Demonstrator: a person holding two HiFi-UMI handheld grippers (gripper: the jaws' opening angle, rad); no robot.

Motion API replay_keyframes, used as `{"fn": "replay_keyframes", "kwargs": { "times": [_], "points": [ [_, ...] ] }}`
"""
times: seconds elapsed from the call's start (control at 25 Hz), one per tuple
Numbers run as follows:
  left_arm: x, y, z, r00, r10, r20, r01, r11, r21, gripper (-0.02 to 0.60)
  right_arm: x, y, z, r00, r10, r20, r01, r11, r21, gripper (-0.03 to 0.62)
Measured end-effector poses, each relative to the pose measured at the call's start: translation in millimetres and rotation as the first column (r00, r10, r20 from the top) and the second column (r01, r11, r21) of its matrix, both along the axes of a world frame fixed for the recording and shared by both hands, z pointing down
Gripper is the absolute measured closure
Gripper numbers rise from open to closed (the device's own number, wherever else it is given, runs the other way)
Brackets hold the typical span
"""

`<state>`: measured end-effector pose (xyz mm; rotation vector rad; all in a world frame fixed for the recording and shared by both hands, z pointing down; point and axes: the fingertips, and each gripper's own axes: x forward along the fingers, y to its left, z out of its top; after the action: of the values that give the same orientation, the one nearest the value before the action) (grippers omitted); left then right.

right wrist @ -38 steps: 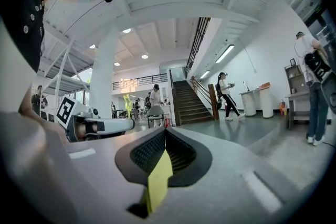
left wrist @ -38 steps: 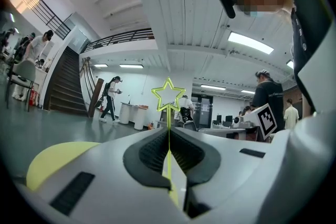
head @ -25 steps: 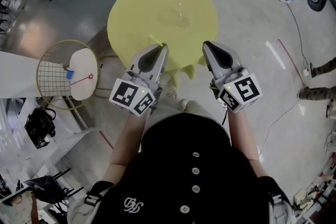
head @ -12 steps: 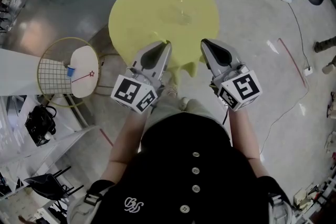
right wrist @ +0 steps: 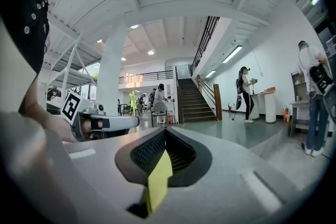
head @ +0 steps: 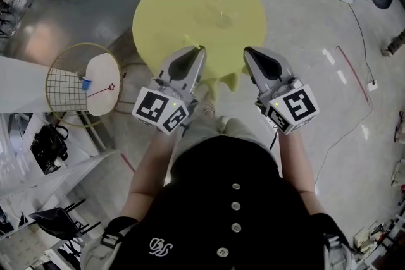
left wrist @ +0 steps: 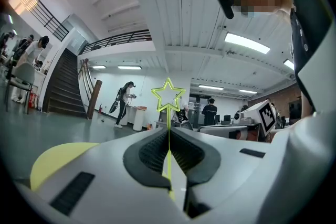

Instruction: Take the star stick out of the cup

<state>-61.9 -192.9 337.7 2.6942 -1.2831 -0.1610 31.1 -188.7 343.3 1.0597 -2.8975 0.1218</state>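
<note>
Head view: compared with half a second ago, both grippers are keeping almost the same station at the near edge of the yellow table. The left gripper and right gripper are pointing forward, side by side and apart.

Left gripper view: the jaws are pinching the star stick, its star standing upright above the tips.

Right gripper view: the jaws are pressing together, gripping nothing.

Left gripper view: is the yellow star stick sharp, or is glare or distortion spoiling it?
Left gripper view: the yellow star-topped stick is sharp, clamped in the left gripper; strong fisheye bending, dark corners, bright ceiling strips, no glare on it. Head view: sheen on the floor upper left.
</note>
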Motion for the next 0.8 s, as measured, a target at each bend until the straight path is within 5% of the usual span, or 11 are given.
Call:
{"fn": "replay_keyframes", "kwargs": {
  "times": [0.8],
  "points": [
    [3.6,0.7,-1.9,1.000,0.006,-0.022,-0.005,1.000,0.015,0.566,12.4,-0.8,-3.3,1.000,0.018,0.003,-0.018,1.000,0.018,0.591]
  ]
}}
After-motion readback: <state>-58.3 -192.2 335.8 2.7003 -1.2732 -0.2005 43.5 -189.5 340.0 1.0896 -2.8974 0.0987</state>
